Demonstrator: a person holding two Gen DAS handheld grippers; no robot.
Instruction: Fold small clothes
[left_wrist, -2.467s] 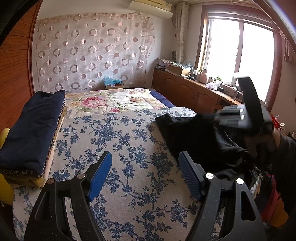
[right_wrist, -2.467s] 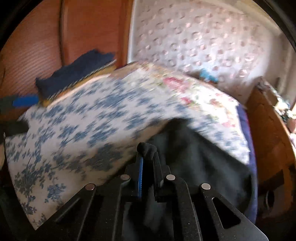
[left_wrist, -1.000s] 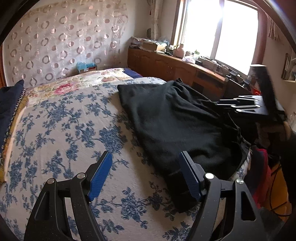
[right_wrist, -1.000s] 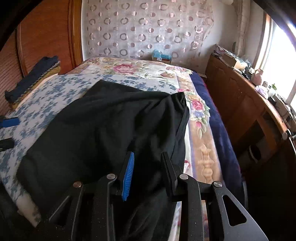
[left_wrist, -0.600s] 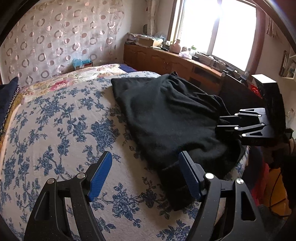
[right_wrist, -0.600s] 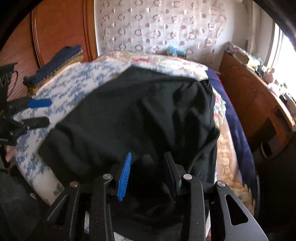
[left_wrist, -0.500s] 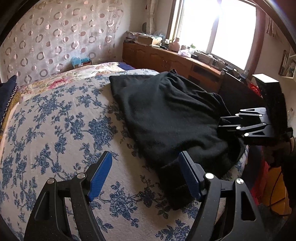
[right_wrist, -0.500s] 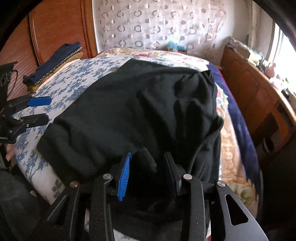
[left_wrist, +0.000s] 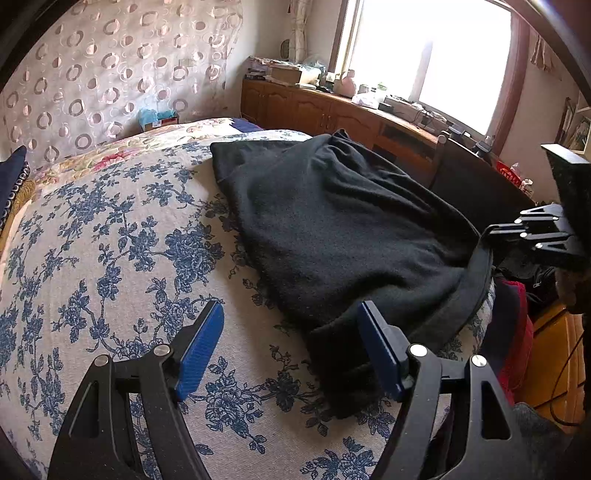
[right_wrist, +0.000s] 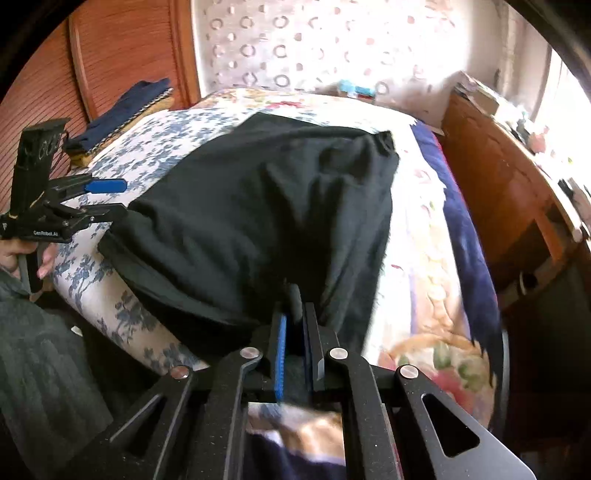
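On the bed (left_wrist: 110, 229), a black garment (left_wrist: 332, 221) lies spread over the blue flower cover. It sits on the side of the bed near the wooden cabinets (left_wrist: 314, 107), and its near edge hangs a little over the front of the bed.

The right gripper (right_wrist: 293, 325) is at that near edge. Its fingers (right_wrist: 280, 347) have just been closing, and now they are pinched tight on a fold of the black garment. A bit of the cloth pokes up between the blue pads. The cloth pulls up in wrinkles from that spot.

The left gripper (left_wrist: 291, 347) hangs over the bed near the other front corner of the garment. Its fingers (left_wrist: 201, 347) stand wide apart and hold nothing. One blue pad is over the flower cover, and the other is just at the thick hem of the garment. I cannot tell if that pad touches the cloth.

A person's hand (right_wrist: 22, 254) holds the handle of the left gripper, seen at the left in the right wrist view.

Far back on the bed, a folded dark blue blanket (right_wrist: 125, 103) rests on a stack by the wooden headboard (right_wrist: 122, 55). A curtain with rings (left_wrist: 92, 74) hangs on the wall behind the bed, and bright light comes in through the window (left_wrist: 436, 55).
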